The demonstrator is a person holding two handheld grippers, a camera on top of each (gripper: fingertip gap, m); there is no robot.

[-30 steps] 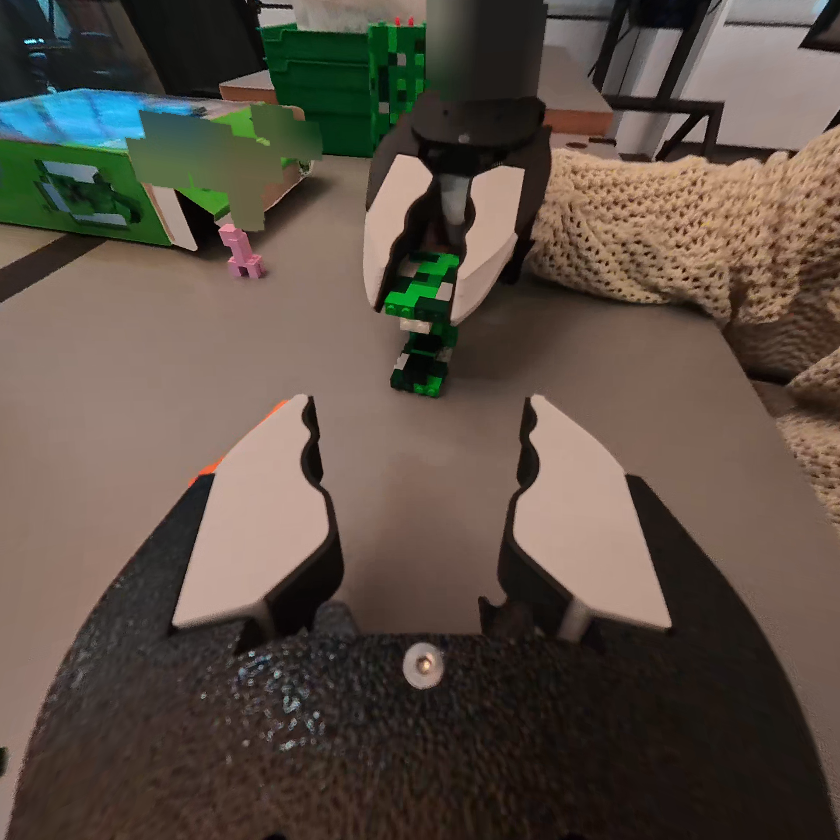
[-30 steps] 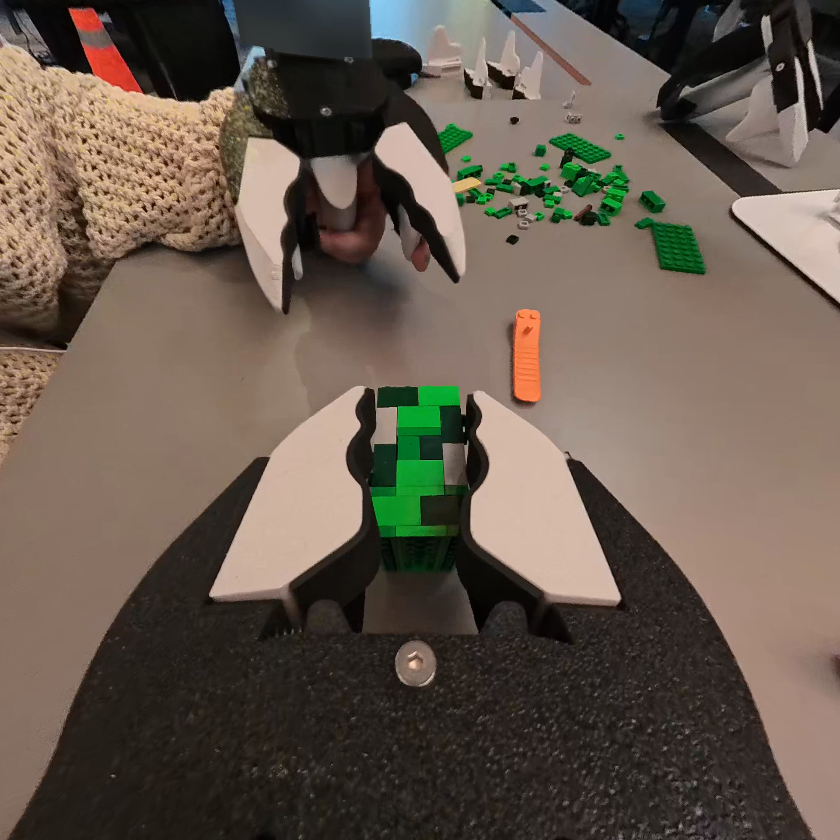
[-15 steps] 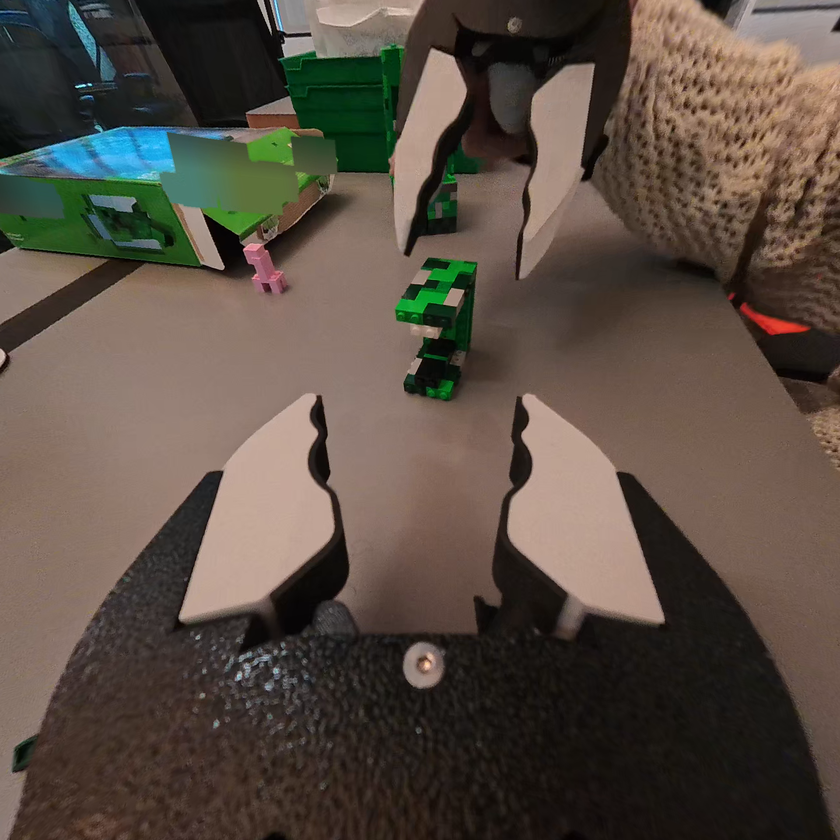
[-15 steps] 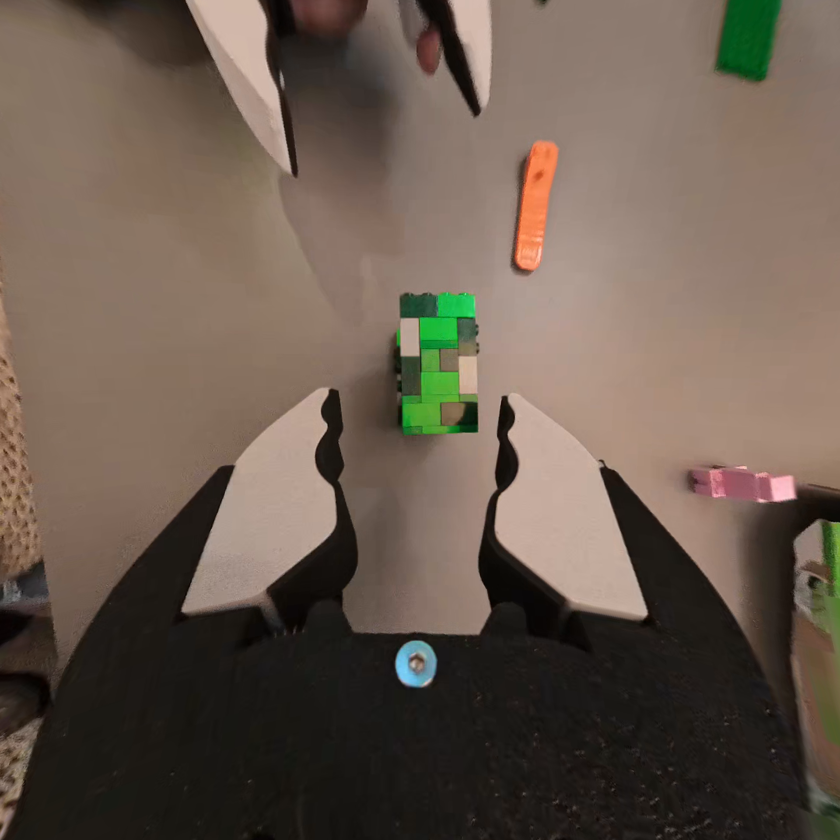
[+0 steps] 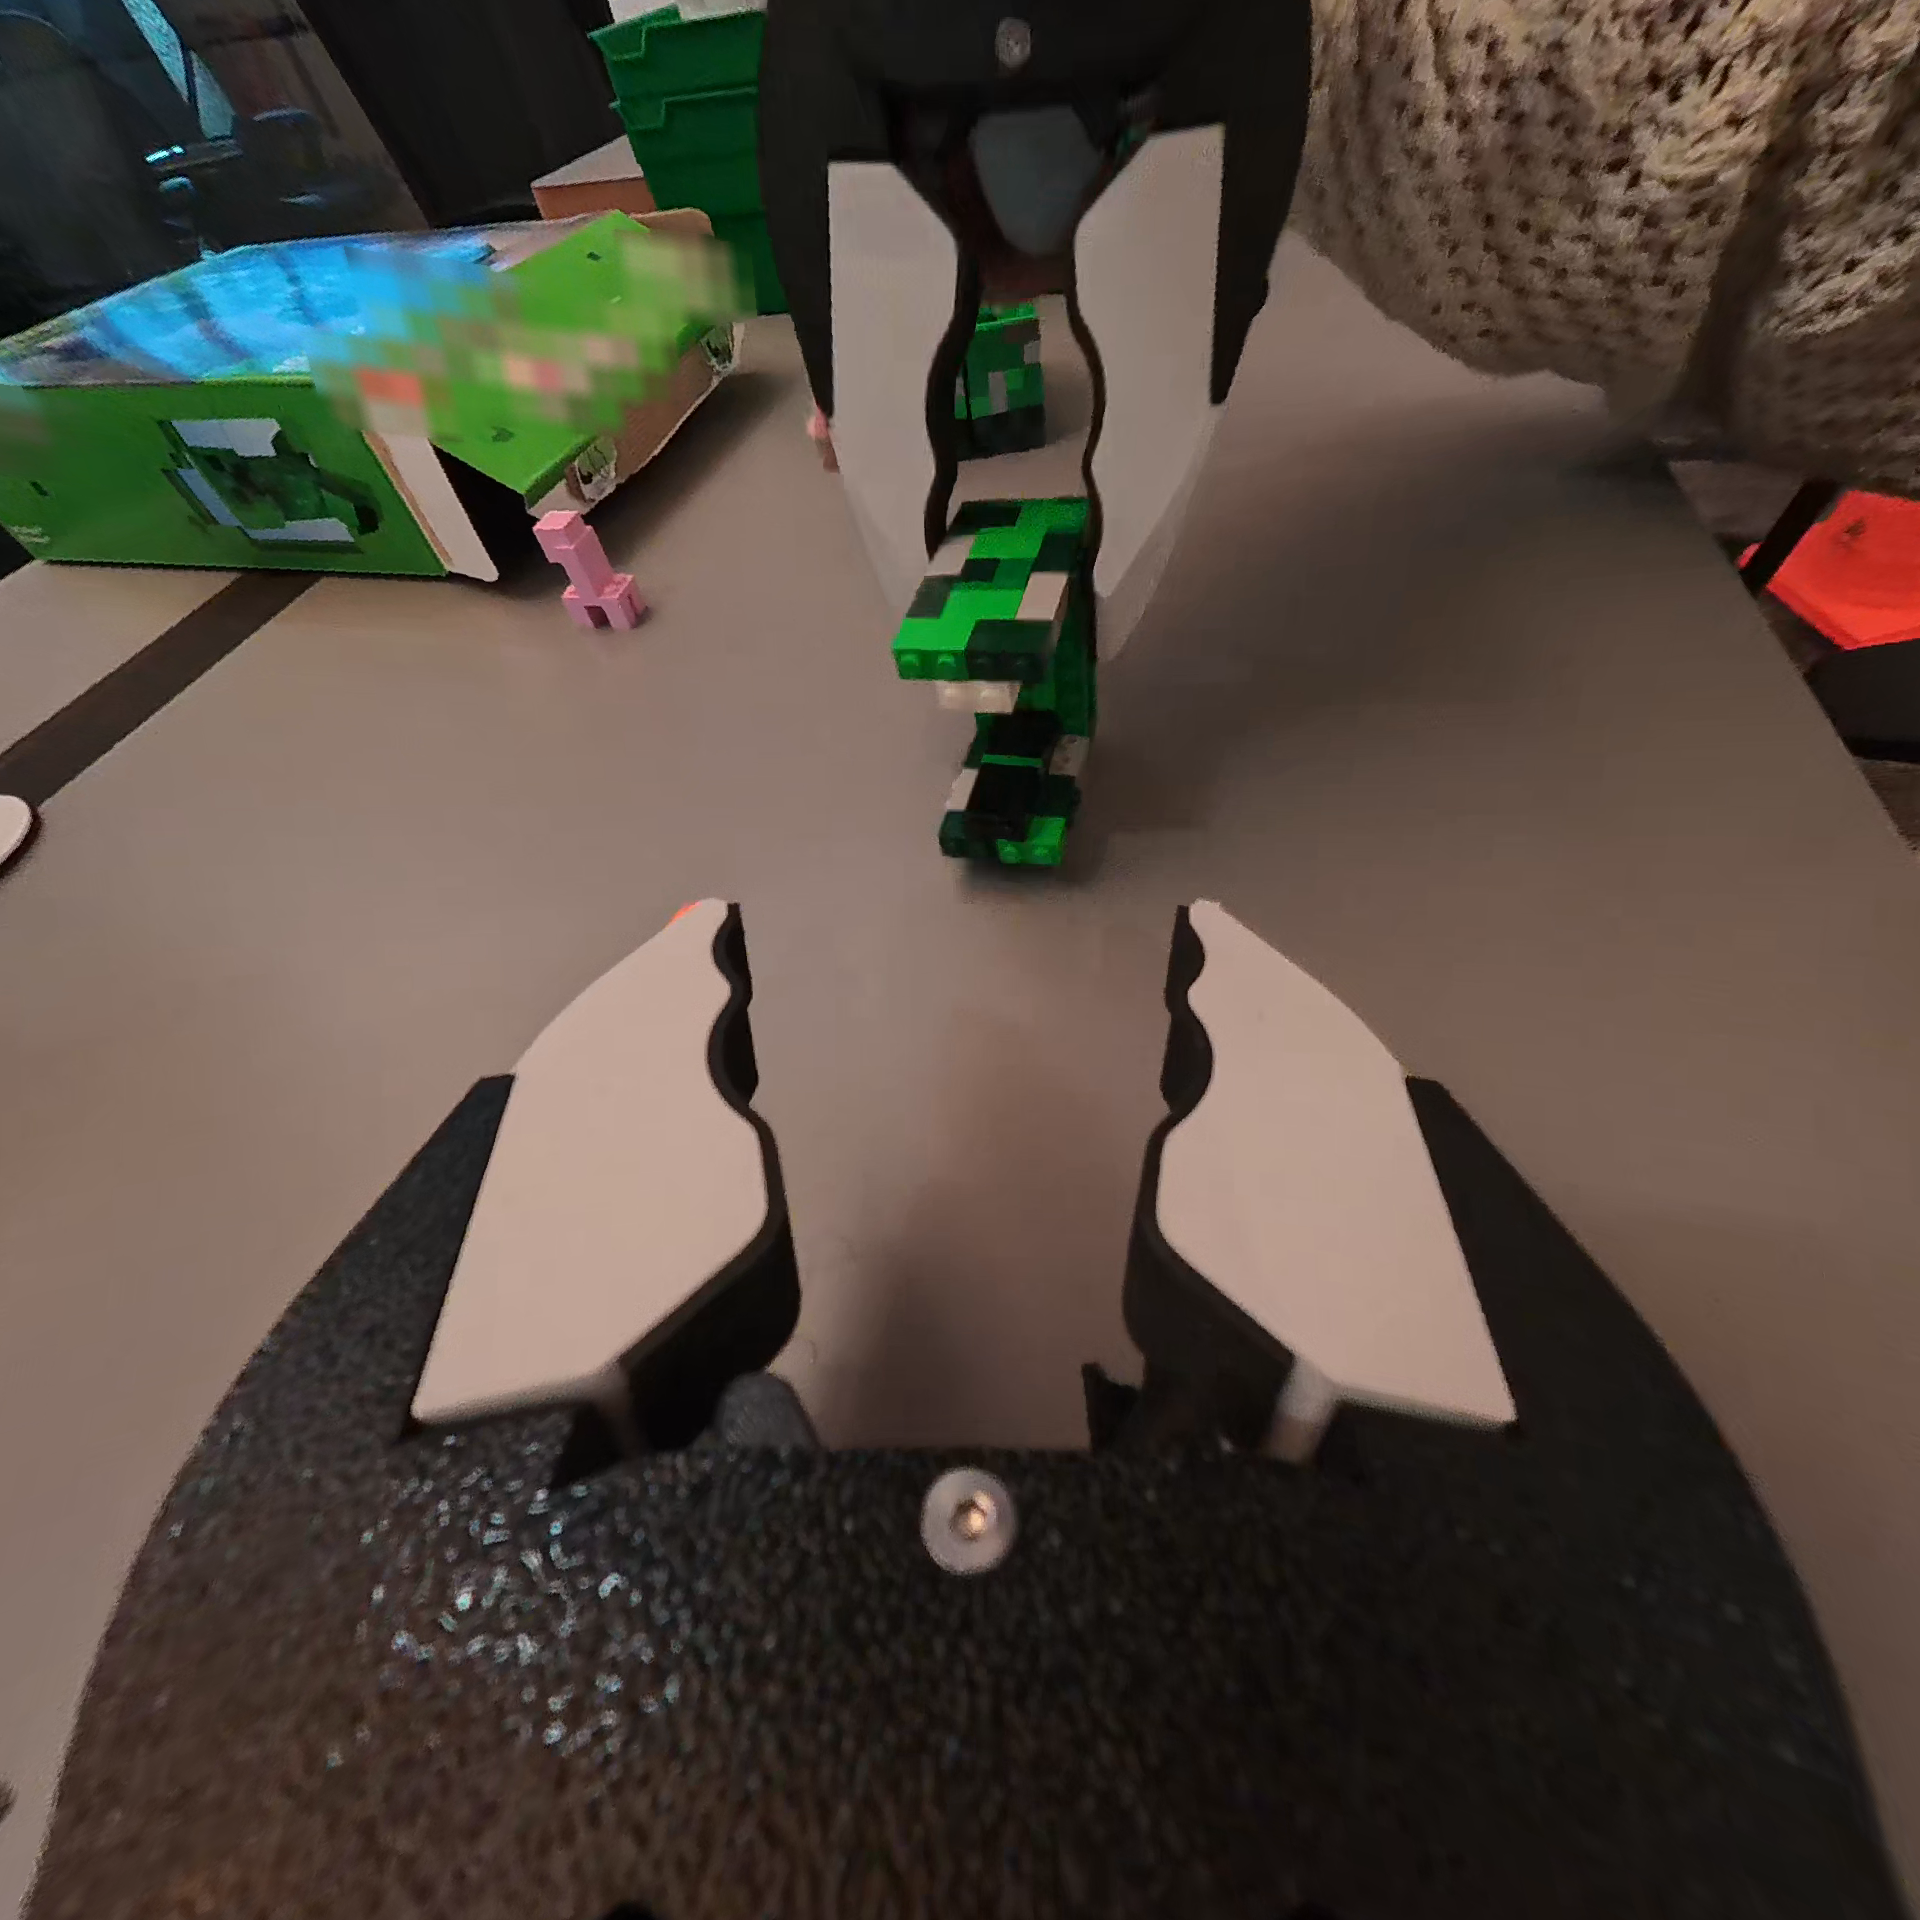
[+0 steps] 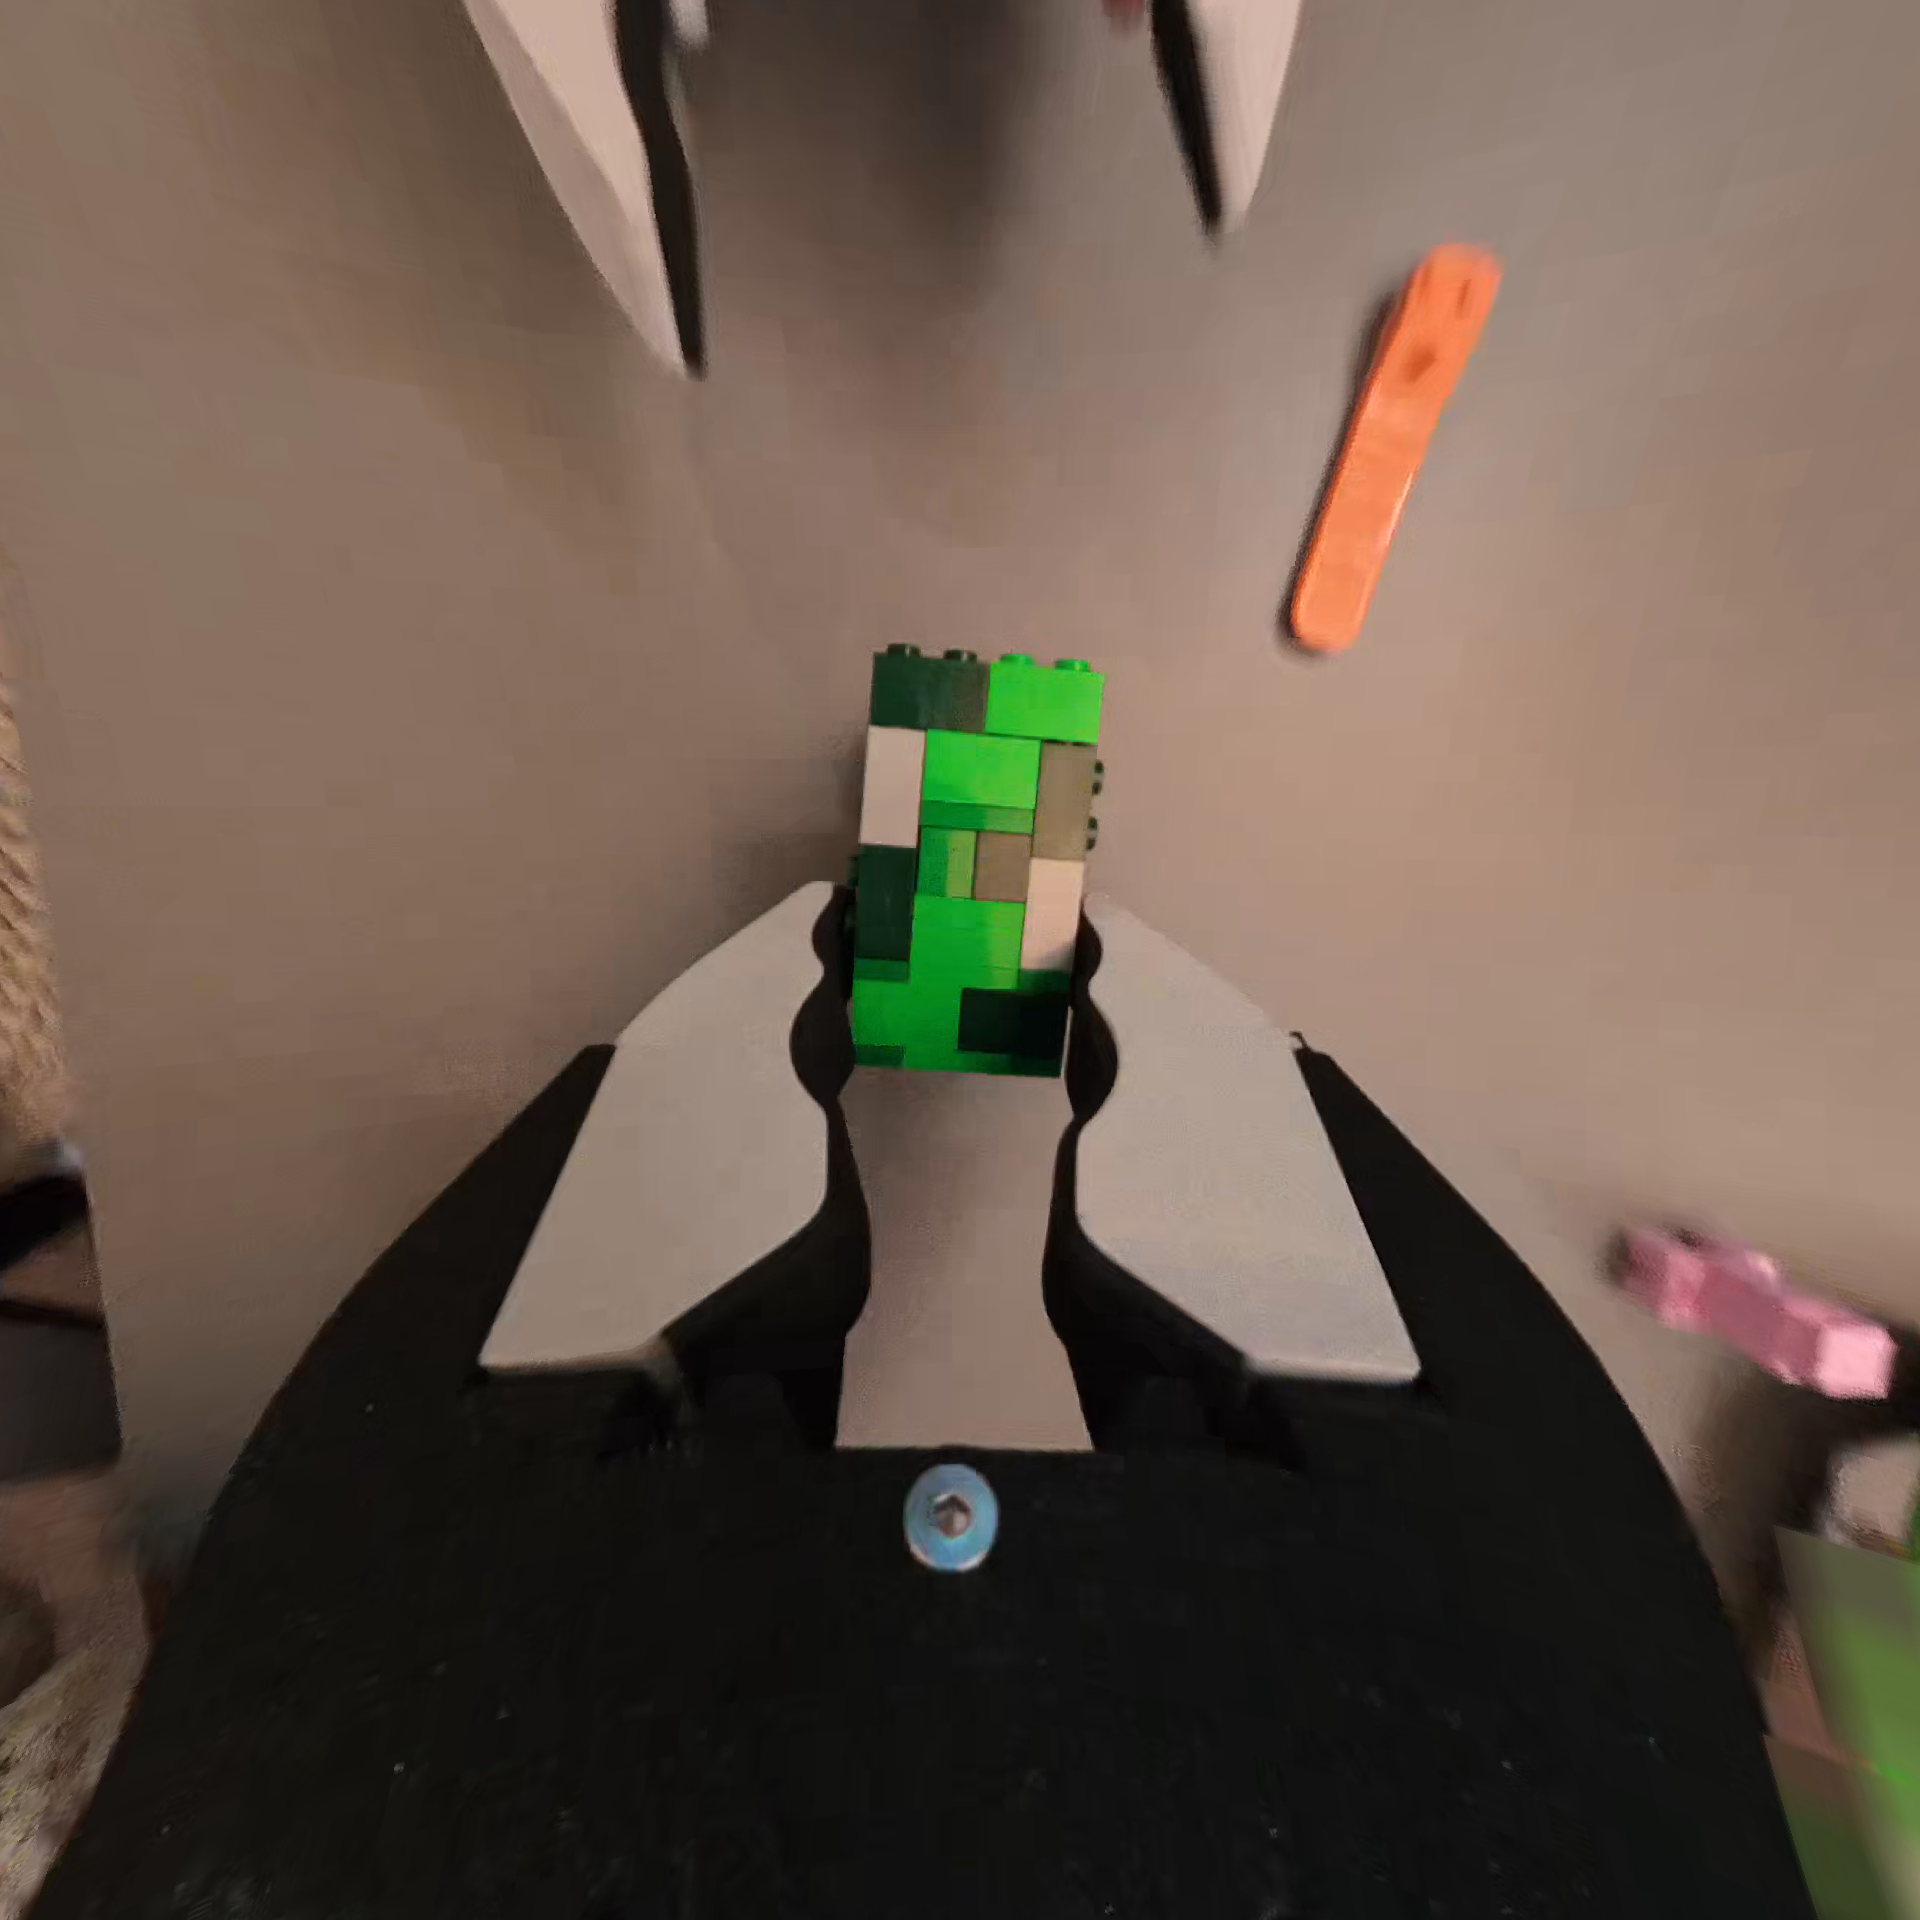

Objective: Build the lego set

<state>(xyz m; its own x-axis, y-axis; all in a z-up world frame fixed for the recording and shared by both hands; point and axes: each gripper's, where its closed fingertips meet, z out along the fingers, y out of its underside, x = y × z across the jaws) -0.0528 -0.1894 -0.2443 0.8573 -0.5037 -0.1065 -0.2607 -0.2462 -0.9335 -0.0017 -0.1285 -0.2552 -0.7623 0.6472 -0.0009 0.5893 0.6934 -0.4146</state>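
A green, white and dark block lego figure (image 5: 1003,665) stands upright on the grey table (image 5: 416,831). My right gripper (image 5: 1013,499) comes down from above and is shut on the figure's upper part. In the right wrist view its fingertips (image 6: 1117,935) press both sides of the figure (image 6: 966,831), with the gripper (image 6: 956,904) looking down at it. My left gripper (image 5: 956,925) is open and empty, low over the table just in front of the figure. It also shows at the top of the right wrist view (image 6: 951,291).
A pink lego figure (image 5: 592,582) stands left of the green figure, by an open green box (image 5: 239,457). A second green build (image 5: 997,384) and green bins (image 5: 696,156) are behind. An orange brick separator (image 6: 1392,457) lies nearby. A knitted sleeve (image 5: 1610,187) is at right. The gap from one gripper's tips to the other's is roughly 9 cm. Between my left fingertips and the orange brick separator (image 6: 1392,457) there is roughly 7 cm.
The right gripper let go of the figure and lifted off it, then came back down and shut on its upper part. The left gripper stayed open and barely moved.
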